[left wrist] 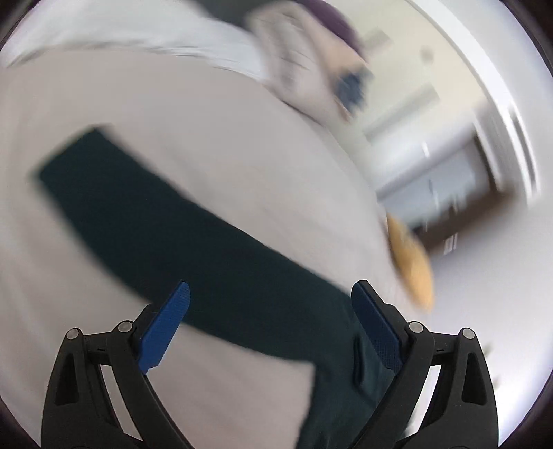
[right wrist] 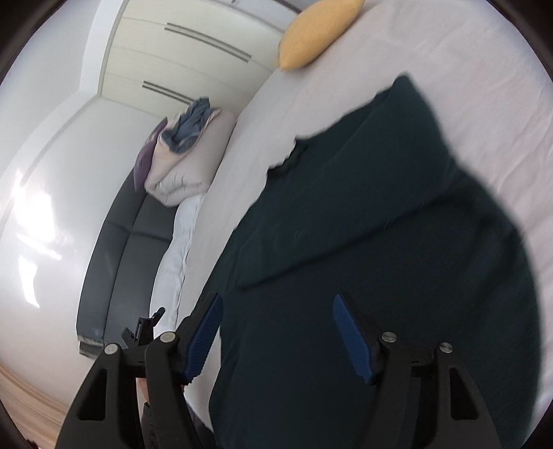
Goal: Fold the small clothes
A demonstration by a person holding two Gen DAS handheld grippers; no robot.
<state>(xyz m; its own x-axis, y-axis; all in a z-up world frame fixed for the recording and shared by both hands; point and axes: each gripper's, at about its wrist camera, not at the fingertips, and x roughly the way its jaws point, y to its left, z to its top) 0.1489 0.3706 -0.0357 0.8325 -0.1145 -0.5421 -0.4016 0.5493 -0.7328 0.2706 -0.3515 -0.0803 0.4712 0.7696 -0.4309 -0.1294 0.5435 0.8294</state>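
Bed (right wrist: 432,69): wide pale sheet, carries everything. Soft surface, so anything pressed into it sinks a bit.

Dark garment (right wrist: 380,259) lies spread on the bed, deep teal-black, looks like a knit or jersey top. In the left wrist view one long strip of it (left wrist: 155,214) runs out flat across the sheet, probably a sleeve; that frame is motion-blurred, so edges are uncertain. In the right wrist view one layer already lies over another with a diagonal folded edge.

Handling judgement: light, limp, no stiffness, will drape and drag rather than hold shape. Not fragile, not slippery on cotton. Best hold is a thin edge, cuff, hem or corner, pinched through both layers, not the bulk middle.

Yellow pillow (right wrist: 318,31) at the bed's far edge, well apart from the garment. Bundle of bedding (right wrist: 186,155) off to the side.

Left hand-held gripper (left wrist: 271,293): jaws spread, over the garment, holding nothing. Right hand-held gripper (right wrist: 278,307): jaws spread too, garment beneath, nothing pinched.
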